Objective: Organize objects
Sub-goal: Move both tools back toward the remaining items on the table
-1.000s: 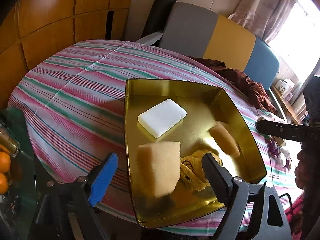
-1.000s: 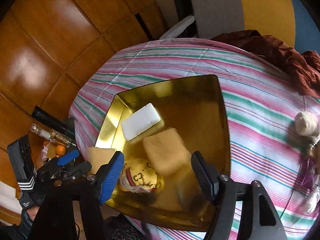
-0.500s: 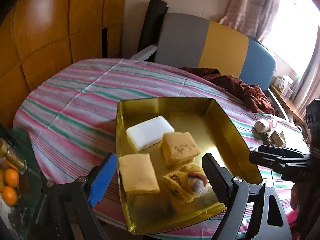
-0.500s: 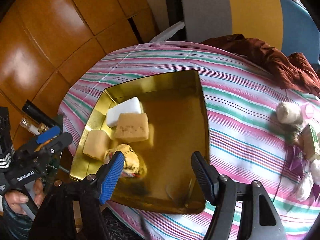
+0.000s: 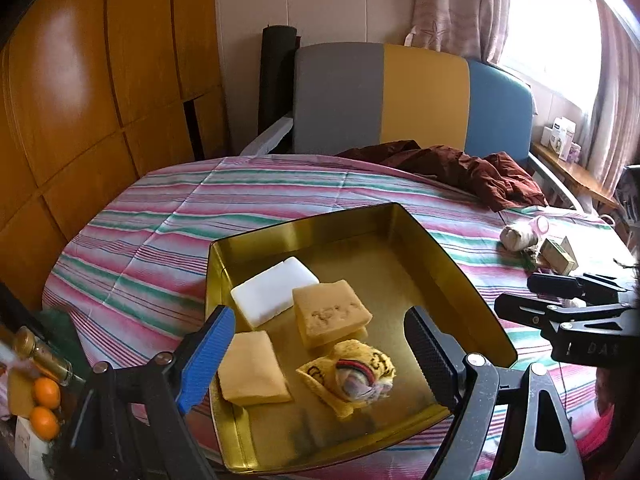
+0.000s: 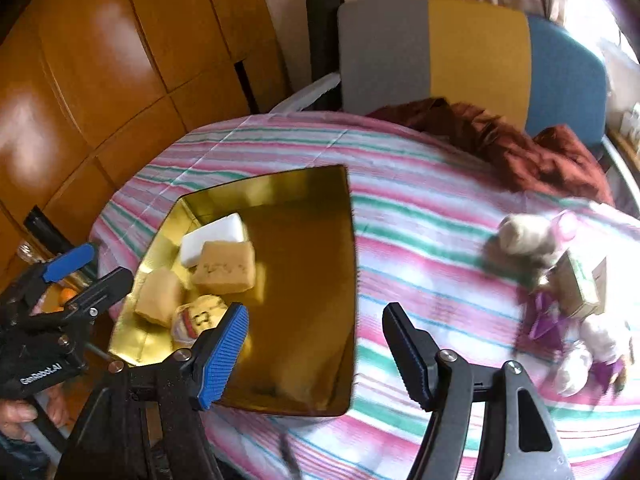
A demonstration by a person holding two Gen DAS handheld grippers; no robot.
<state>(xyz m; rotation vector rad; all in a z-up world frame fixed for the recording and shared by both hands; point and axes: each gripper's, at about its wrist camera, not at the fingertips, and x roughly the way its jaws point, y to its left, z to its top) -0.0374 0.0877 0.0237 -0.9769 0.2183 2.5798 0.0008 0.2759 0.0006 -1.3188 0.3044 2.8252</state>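
A gold tray [image 5: 452,264] sits on the striped tablecloth. It holds a white block [image 5: 274,298], a thick yellow sponge [image 5: 332,314], a flat yellow sponge [image 5: 252,368] and a rolled yellow cloth [image 5: 352,372]. My left gripper [image 5: 318,314] hangs open above the tray's near end and holds nothing. My right gripper [image 6: 315,312] is open and empty over the tray's [image 6: 304,280] right edge. Each wrist view shows the other gripper, the left gripper [image 6: 111,264] at the left edge and the right gripper [image 5: 514,293] at the right edge.
To the right of the tray lie a beige rolled sock [image 6: 524,236], small boxes [image 6: 580,288], a purple item [image 6: 548,320] and a white plush [image 6: 588,352]. A dark red cloth [image 5: 460,168] is heaped at the table's far edge before a chair [image 5: 400,96]. Oranges [image 5: 44,404] and a bottle [image 5: 40,356] stand left.
Both grippers have drawn back and up from the tray. The right view has swung rightwards, bringing the pile of small things into sight. The sponges, blurred a second ago, now lie still.
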